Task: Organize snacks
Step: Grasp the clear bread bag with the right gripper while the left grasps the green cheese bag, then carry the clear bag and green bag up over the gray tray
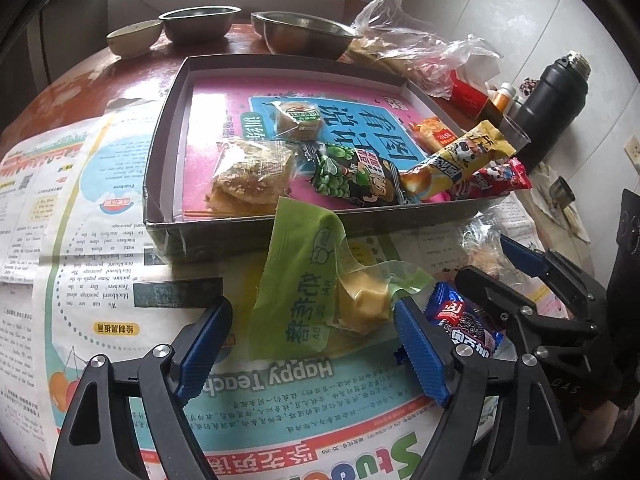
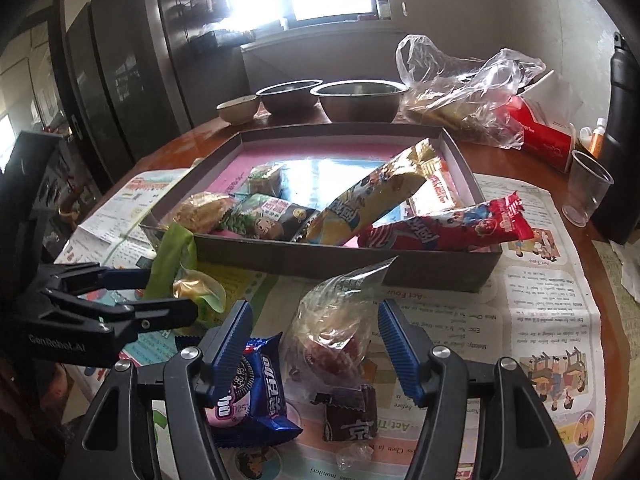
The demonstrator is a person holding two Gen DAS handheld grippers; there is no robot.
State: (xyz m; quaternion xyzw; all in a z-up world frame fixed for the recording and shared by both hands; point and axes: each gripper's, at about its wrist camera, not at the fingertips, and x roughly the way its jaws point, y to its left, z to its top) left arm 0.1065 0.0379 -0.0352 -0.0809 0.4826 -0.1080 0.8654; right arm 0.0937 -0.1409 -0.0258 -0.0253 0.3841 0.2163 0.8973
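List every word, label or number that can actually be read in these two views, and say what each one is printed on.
"Happy Teach", upside down: newspaper headline.
"Stude", cut off, upside down: newspaper masthead.
"GenRobot.AI": body of the left gripper.
"Act Four", upside down: newspaper heading, right wrist view.
"看图说话", upside down: pink sheet lining the box.
"京": small brown packet.
Fine newspaper print and the other snack wrappers: too small or blurred to read.

A shallow grey box (image 1: 224,236) holds several wrapped snacks: a green pea packet (image 1: 352,176), a yellow bar (image 1: 452,160) and a red bar (image 1: 492,180) propped on its rim at 3 o'clock. A green pouch (image 1: 304,280) leans against its near wall at 6 o'clock.
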